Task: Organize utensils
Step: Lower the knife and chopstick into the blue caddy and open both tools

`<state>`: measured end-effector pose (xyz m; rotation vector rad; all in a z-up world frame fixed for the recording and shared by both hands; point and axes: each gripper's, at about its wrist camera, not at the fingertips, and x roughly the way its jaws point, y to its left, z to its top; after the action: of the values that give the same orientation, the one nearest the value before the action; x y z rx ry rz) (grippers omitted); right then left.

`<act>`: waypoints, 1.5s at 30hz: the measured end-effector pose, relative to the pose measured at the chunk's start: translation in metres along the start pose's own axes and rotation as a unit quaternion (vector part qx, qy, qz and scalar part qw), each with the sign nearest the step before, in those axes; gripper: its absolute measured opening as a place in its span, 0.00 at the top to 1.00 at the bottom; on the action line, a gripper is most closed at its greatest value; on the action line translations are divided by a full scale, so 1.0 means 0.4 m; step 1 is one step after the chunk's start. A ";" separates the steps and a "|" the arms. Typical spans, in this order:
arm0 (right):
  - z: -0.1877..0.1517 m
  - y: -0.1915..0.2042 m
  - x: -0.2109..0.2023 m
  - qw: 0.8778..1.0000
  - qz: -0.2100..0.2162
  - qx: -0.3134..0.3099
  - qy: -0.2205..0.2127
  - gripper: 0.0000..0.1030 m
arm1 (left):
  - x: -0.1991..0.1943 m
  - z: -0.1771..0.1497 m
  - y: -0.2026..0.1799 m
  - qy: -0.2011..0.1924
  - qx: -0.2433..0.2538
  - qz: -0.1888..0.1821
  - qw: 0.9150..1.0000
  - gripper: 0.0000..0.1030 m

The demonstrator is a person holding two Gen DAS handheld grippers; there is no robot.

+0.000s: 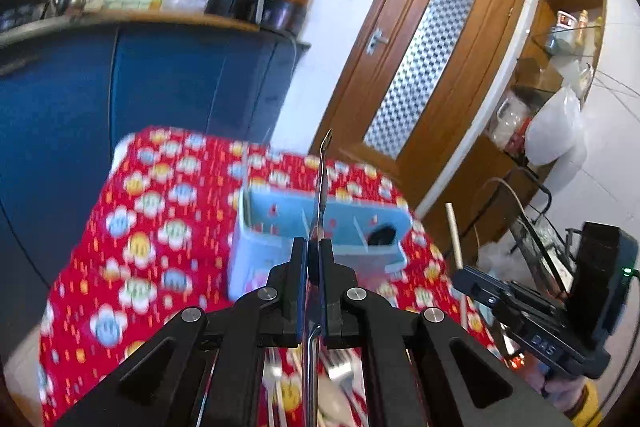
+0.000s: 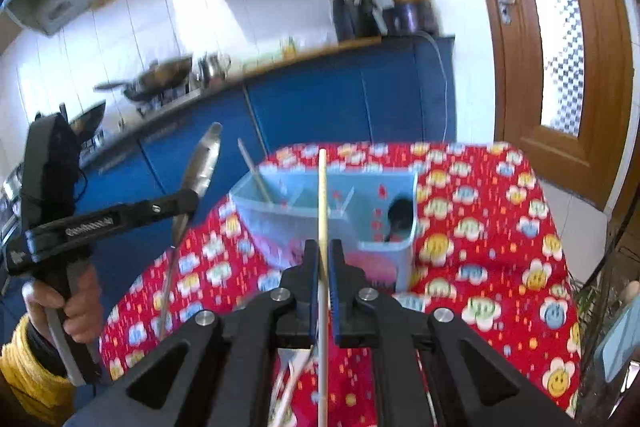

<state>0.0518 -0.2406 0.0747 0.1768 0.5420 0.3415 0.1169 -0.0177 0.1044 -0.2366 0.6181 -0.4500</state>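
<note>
The left claw (image 1: 315,255) grips a metal spoon (image 1: 322,195) by its thin, slick handle; stiff, but it could swivel. The right claw (image 2: 325,259) pinches a light, rigid chopstick (image 2: 322,195) mid-shaft. Both hang just short of the blue holder (image 2: 332,211), which stands on the worktop (image 2: 500,227). The holder's partitions are narrow, with open room above it.

Black hand-held gripper (image 2: 325,259), blue pads, silver screws; bare-skinned hand (image 2: 76,303), yellow sleeve (image 2: 28,367)
</note>
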 end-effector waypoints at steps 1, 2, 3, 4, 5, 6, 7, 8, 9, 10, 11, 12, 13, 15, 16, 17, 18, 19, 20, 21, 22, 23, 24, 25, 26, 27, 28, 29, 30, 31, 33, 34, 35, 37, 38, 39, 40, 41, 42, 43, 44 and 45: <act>0.008 -0.001 -0.004 1.000 -0.003 0.001 -0.014 0.94 | 0.006 0.015 -0.008 -0.014 0.010 0.005 1.000 0.95; 0.018 -0.003 -0.005 1.000 -0.004 0.004 -0.028 0.94 | 0.007 0.025 -0.016 -0.024 0.016 0.009 1.000 0.95; 0.028 -0.005 -0.005 0.999 -0.005 0.008 -0.039 0.94 | 0.011 0.037 -0.022 -0.034 0.021 0.015 0.999 0.95; 0.033 -0.004 -0.008 0.999 -0.005 0.011 -0.046 0.94 | 0.011 0.047 -0.026 -0.042 0.024 0.017 0.999 0.95; 0.040 -0.005 -0.006 0.998 -0.005 0.015 -0.053 0.94 | 0.015 0.059 -0.028 -0.051 0.026 0.021 0.998 0.95; 0.051 -0.010 0.002 0.998 -0.003 0.019 -0.061 0.94 | 0.021 0.074 -0.030 -0.061 0.026 0.027 0.997 0.95; 0.056 -0.012 0.005 0.998 -0.004 0.021 -0.066 0.94 | 0.026 0.085 -0.029 -0.067 0.025 0.030 0.997 0.95; 0.067 -0.016 0.013 0.997 -0.006 0.023 -0.072 0.94 | 0.032 0.098 -0.029 -0.077 0.023 0.032 0.996 0.95; 0.076 -0.019 0.022 0.997 -0.006 0.023 -0.077 0.94 | 0.034 0.108 -0.032 -0.084 0.024 0.034 0.996 0.95; 0.082 -0.021 0.028 0.996 -0.007 0.023 -0.081 0.94 | 0.040 0.120 -0.033 -0.094 0.027 0.039 0.994 0.95; 0.088 -0.024 0.034 0.996 -0.007 0.024 -0.085 0.94 | 0.045 0.131 -0.035 -0.103 0.030 0.043 0.993 0.95; 0.099 -0.027 0.045 0.996 -0.010 0.023 -0.089 0.94 | 0.051 0.144 -0.036 -0.114 0.033 0.049 0.992 0.95; 0.107 -0.029 0.055 0.995 -0.013 0.023 -0.094 0.94 | 0.057 0.153 -0.037 -0.121 0.034 0.052 0.991 0.95; 0.124 -0.035 0.073 0.994 -0.016 0.022 -0.104 0.94 | 0.071 0.170 -0.035 -0.135 0.035 0.055 0.989 0.95; 0.130 -0.039 0.081 0.994 -0.017 0.023 -0.108 0.94 | 0.081 0.179 -0.034 -0.144 0.036 0.060 0.987 0.95; 0.137 -0.044 0.090 0.993 -0.018 0.025 -0.115 0.94 | 0.089 0.184 -0.032 -0.151 0.037 0.065 0.986 0.95; 0.142 -0.049 0.099 0.992 -0.019 0.026 -0.121 0.94 | 0.098 0.186 -0.031 -0.160 0.040 0.073 0.984 0.95; 0.148 -0.053 0.107 0.992 -0.021 0.028 -0.125 0.94 | 0.106 0.187 -0.030 -0.165 0.042 0.079 0.982 0.95; 0.153 -0.060 0.117 0.991 -0.022 0.030 -0.130 0.94 | 0.118 0.187 -0.029 -0.172 0.045 0.085 0.980 0.95; 0.158 -0.067 0.128 0.990 -0.023 0.034 -0.135 0.94 | 0.128 0.184 -0.026 -0.177 0.046 0.091 0.979 0.95; 0.162 -0.073 0.138 0.989 -0.024 0.037 -0.138 0.94 | 0.137 0.182 -0.021 -0.181 0.046 0.095 0.978 0.95; 0.164 -0.077 0.149 0.989 -0.029 0.037 -0.143 0.94 | 0.144 0.180 -0.017 -0.184 0.045 0.097 0.977 0.95; 0.165 -0.081 0.159 0.988 -0.034 0.036 -0.149 0.94 | 0.151 0.177 -0.012 -0.188 0.044 0.100 0.976 0.95; 0.165 -0.084 0.168 0.987 -0.038 0.034 -0.155 0.94 | 0.158 0.173 -0.007 -0.192 0.042 0.102 0.975 0.95; 0.165 -0.086 0.177 0.985 -0.044 0.031 -0.161 0.94 | 0.165 0.169 -0.002 -0.195 0.041 0.104 0.974 0.95; 0.164 -0.086 0.185 0.984 -0.051 0.028 -0.168 0.94 | 0.170 0.165 0.001 -0.198 0.041 0.107 0.973 0.95; 0.163 -0.088 0.192 0.983 -0.057 0.025 -0.174 0.94 | 0.174 0.161 0.002 -0.201 0.041 0.108 0.973 0.95; 0.163 -0.090 0.201 0.982 -0.062 0.022 -0.179 0.94 | 0.177 0.158 0.003 -0.202 0.042 0.108 0.972 0.95; 0.162 -0.091 0.209 0.981 -0.069 0.019 -0.182 0.94 | 0.181 0.156 0.006 -0.203 0.042 0.108 0.972 0.95; 0.162 -0.093 0.215 0.980 -0.072 0.017 -0.185 0.94 | 0.186 0.153 0.011 -0.202 0.040 0.107 0.973 0.95; 0.158 -0.094 0.229 0.979 -0.078 0.012 -0.186 0.94 | 0.193 0.148 0.013 -0.196 0.036 0.106 0.974 0.95; 0.154 -0.095 0.234 0.980 -0.078 0.011 -0.185 0.94 | 0.196 0.141 0.015 -0.193 0.035 0.106 0.975 0.95; 0.149 -0.096 0.239 0.980 -0.076 0.011 -0.182 0.94 | 0.200 0.133 0.019 -0.189 0.036 0.107 0.975 0.95; 0.137 -0.094 0.246 0.983 -0.073 0.010 -0.170 0.94 | 0.207 0.121 0.026 -0.179 0.035 0.107 0.977 0.95; 0.132 -0.092 0.248 0.984 -0.071 0.009 -0.165 0.94 | 0.209 0.114 0.029 -0.175 0.034 0.104 0.978 0.95; 0.126 -0.090 0.248 0.985 -0.069 0.007 -0.160 0.94 | 0.210 0.108 0.032 -0.170 0.033 0.102 0.980 0.95; 0.122 -0.086 0.247 0.985 -0.068 0.006 -0.155 0.93 | 0.212 0.103 0.034 -0.162 0.033 0.099 0.981 0.95; 0.118 -0.083 0.245 0.986 -0.067 0.004 -0.152 0.88 | 0.212 0.100 0.033 -0.159 0.032 0.099 0.982 0.93; 0.117 -0.080 0.241 0.986 -0.065 0.003 -0.150 0.86 | 0.210 0.098 0.033 -0.154 0.031 0.100 0.982 0.92; 0.117 -0.076 0.239 0.987 -0.064 0.002 -0.149 0.82 | 0.206 0.096 0.033 -0.152 0.032 0.102 0.983 0.88; 0.118 -0.073 0.232 0.987 -0.062 0.002 -0.149 0.80 | 0.201 0.094 0.032 -0.150 0.032 0.103 0.983 0.86; 0.119 -0.071 0.225 0.987 -0.061 0.002 -0.149 0.80 | 0.194 0.093 0.032 -0.149 0.033 0.103 0.983 0.85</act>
<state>0.1571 -0.2379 0.0649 0.1927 0.2558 0.1896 0.1998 -0.0404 0.0902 -0.1704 0.3287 -0.2281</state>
